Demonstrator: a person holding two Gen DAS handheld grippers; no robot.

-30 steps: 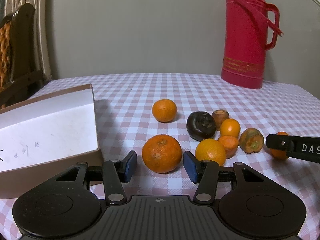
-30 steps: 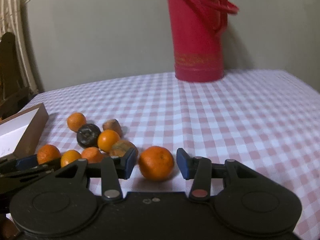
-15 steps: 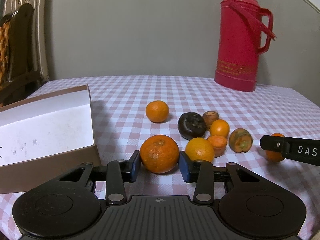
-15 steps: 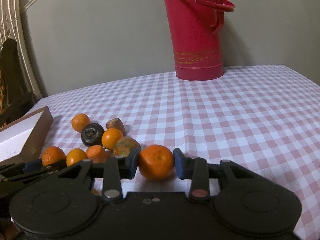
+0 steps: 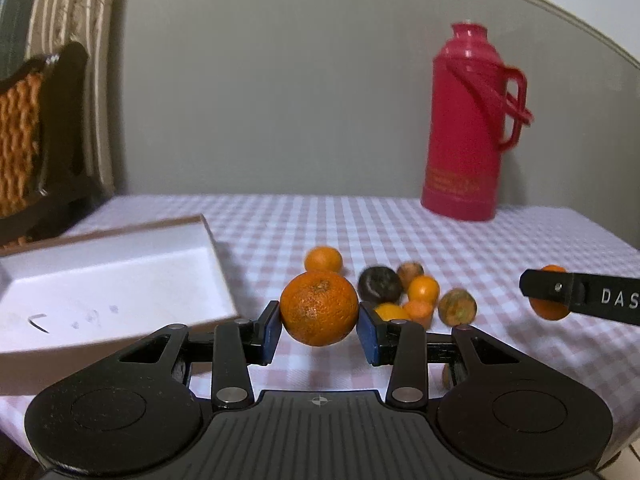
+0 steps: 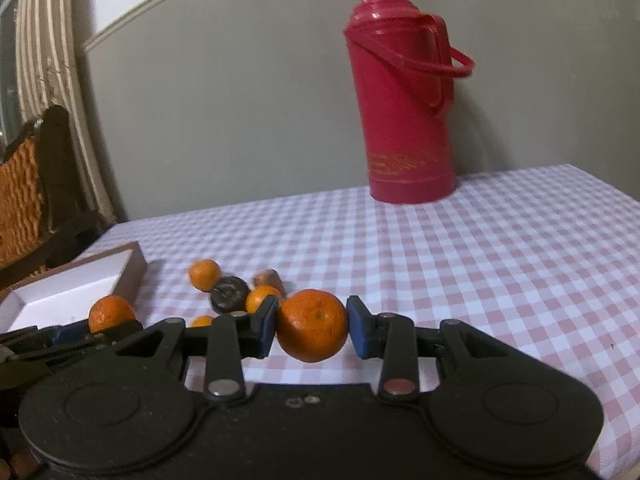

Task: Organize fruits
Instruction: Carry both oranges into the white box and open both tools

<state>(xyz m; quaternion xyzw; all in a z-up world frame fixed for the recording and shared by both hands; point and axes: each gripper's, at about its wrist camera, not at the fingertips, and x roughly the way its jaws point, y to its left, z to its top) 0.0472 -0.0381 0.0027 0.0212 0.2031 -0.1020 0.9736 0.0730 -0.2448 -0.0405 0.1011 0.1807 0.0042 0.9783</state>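
Left wrist view: our left hand-held gripper (image 5: 319, 330) squeezes a big orange (image 5: 319, 308) between its blue pads (image 5: 269, 330). The jaws are closed in tight on it, and the orange hangs in the air above the bench (image 5: 500, 248). In the right wrist view, our right hand-held gripper (image 6: 312, 330) pinches a second orange (image 6: 313, 325) the same way, also off the cloth.

Both oranges are round and smooth, so we think one could slip out and roll if we tilt or shake. The white box (image 5: 120, 276) sits to the left. Our right hand must cross over the small fruits (image 5: 424, 290) and past the left gripper to get there, so the two could bump. A dropped orange could knock the pile or roll off the edge.
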